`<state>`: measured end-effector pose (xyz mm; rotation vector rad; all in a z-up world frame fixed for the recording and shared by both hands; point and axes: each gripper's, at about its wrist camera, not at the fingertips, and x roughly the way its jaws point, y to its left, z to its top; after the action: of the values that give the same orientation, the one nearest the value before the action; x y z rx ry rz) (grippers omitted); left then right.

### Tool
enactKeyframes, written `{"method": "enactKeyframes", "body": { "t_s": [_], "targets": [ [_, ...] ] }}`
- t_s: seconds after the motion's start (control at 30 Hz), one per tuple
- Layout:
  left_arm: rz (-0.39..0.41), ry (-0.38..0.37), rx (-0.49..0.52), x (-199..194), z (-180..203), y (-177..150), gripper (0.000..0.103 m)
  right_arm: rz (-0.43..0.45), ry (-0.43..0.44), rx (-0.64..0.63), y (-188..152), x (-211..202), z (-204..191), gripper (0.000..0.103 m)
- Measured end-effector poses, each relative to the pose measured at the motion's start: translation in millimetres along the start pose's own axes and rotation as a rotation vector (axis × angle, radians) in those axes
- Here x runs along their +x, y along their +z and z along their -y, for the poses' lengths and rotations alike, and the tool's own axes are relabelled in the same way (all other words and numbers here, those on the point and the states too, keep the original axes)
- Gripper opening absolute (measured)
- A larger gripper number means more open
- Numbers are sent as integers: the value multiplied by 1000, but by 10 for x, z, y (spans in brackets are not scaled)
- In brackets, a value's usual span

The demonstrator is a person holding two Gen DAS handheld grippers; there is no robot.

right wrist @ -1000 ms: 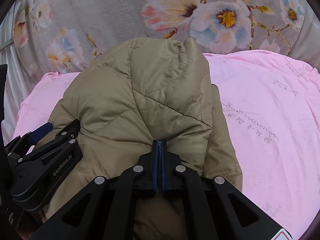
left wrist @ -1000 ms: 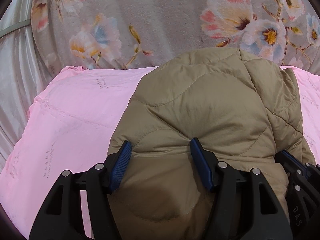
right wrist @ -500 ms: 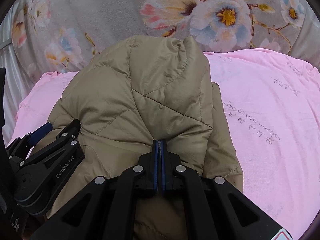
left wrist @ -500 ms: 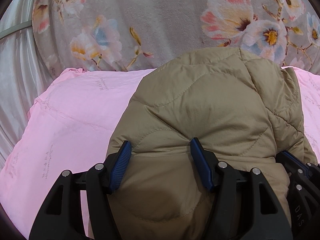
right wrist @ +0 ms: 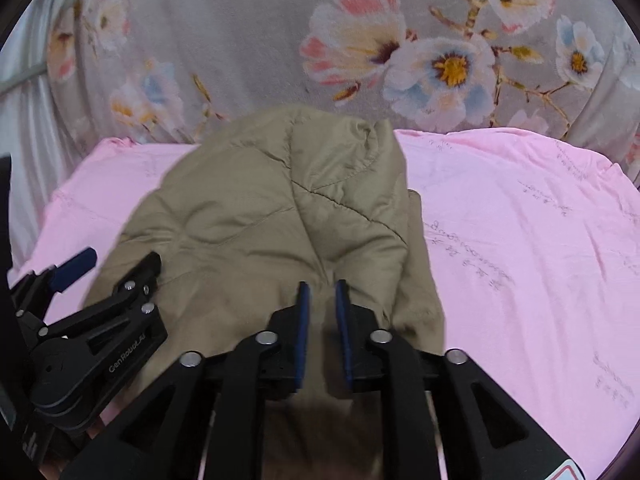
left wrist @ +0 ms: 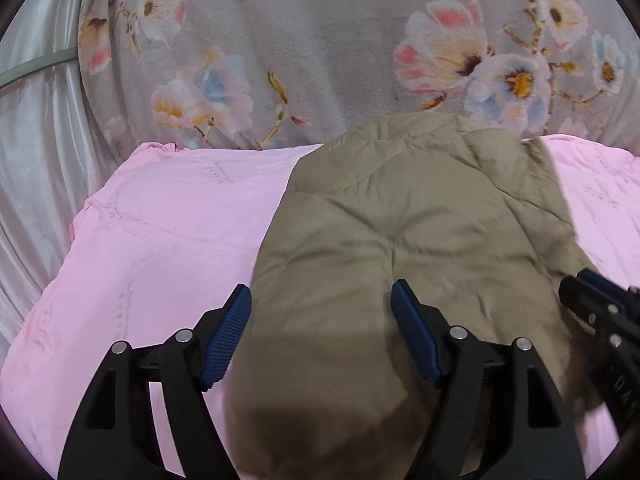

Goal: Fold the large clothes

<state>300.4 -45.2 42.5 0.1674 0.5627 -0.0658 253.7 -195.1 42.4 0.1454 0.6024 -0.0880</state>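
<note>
Two grippers are working one khaki quilted jacket [left wrist: 400, 240] that sits bundled on the pink sheet [left wrist: 160, 232], its far end just short of the grey floral blanket [left wrist: 320, 40] behind. Our left gripper [left wrist: 320, 320] has its jaws spread wide, straddling the near-left part of the jacket without clamping anything. Our right gripper [right wrist: 322, 320], at the jacket's near-right side, is cracked open only a little, and puffy fabric sits in the narrow gap, though we can't tell if the pads are really biting it or just brushing it. We'd guess the step in hand is setting down and squaring up a fold. To do it well, we'd lower the near edge flat onto the sheet before opening fully, let go of both sides together so the bundle doesn't twist, then press down the top to push the air out. The jacket is a padded thing with curved stitch lines and a smooth, slightly shiny shell, so it looks springy and slippery and will probably try to puff back open. The sheet is thin, soft cotton with faint printed script, and the blanket looks fuzzy, like fleece
</note>
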Motion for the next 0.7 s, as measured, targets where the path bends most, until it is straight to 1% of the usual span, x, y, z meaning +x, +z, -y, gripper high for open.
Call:
{"method": "enactKeyframes", "body": {
  "t_s": [0.03,0.1,0.17,0.23,0.33,0.47,0.63,0.7],
  "targets": [
    [-15,-25,-10,-112,-58,-41,70,-7,4,-1,-43,-60,14,25],
    [-46,-71,-26,-238,-121,-127,69,-48,-7,-12,-168,-100,19,25],
    [-85,-102,-43,-295,-154,-213,61,-68,-22,-23,-274,-67,10,25],
    [-125,-126,-55,-310,-140,-305,54,-81,-42,-38,-346,-19,-24,24],
    [-134,-101,-31,-298,-56,-406,51,-96,-66,-52,-393,51,-68,23],
    [-148,-98,-41,-236,-29,-464,51,-102,-78,-48,-434,109,-87,22],
    [-131,-69,-13,-180,37,-511,51,-112,-81,-45,-428,154,-84,22],
    [-130,-69,-13,-166,32,-514,50,-116,-78,-43,-422,168,-75,22]
  ]
}}
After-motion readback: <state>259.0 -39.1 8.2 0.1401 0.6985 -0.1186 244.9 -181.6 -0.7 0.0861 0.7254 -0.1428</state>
